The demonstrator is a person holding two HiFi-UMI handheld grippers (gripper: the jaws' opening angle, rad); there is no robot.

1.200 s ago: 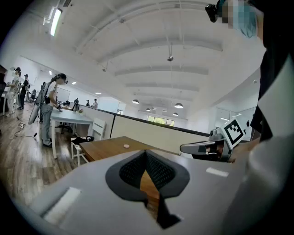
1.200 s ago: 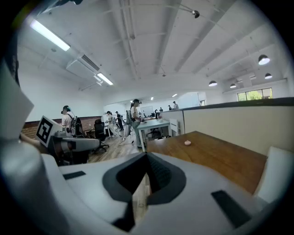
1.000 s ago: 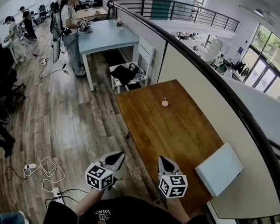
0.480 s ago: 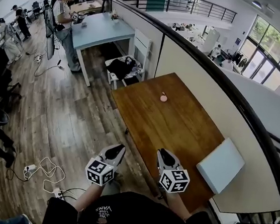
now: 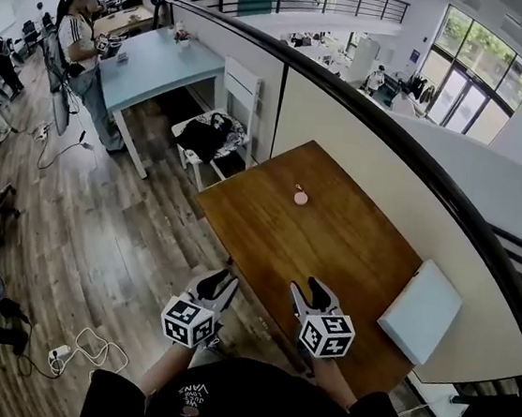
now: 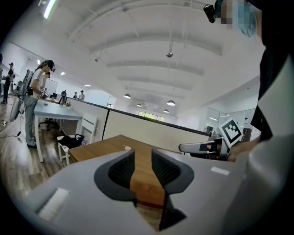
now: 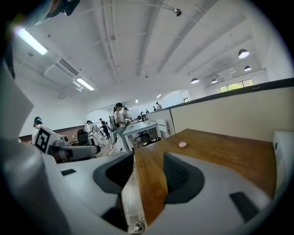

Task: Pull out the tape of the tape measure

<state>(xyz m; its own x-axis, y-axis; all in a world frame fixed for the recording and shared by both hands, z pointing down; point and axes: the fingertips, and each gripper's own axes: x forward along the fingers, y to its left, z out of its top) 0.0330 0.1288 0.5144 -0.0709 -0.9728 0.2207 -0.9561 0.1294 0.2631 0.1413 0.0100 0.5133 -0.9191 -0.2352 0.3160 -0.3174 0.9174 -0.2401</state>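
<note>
A small pink round tape measure lies alone on the far half of the brown wooden table; it also shows as a pink tape measure and a pink tape measure in the gripper views. My left gripper hangs at the table's near left corner. My right gripper is over the near edge. Both point towards the tape measure, well short of it. Their jaws have just been opening, and both stand open with nothing between them.
A white flat box lies at the table's right side against the cream partition wall. Beyond the table stand a white chair with a black bag and a light blue table. People stand far left. Cables lie on the floor.
Both grippers have moved forward to the table's near edge. Their jaws, shut a second ago, now stand apart. The tape measure has stayed put.
</note>
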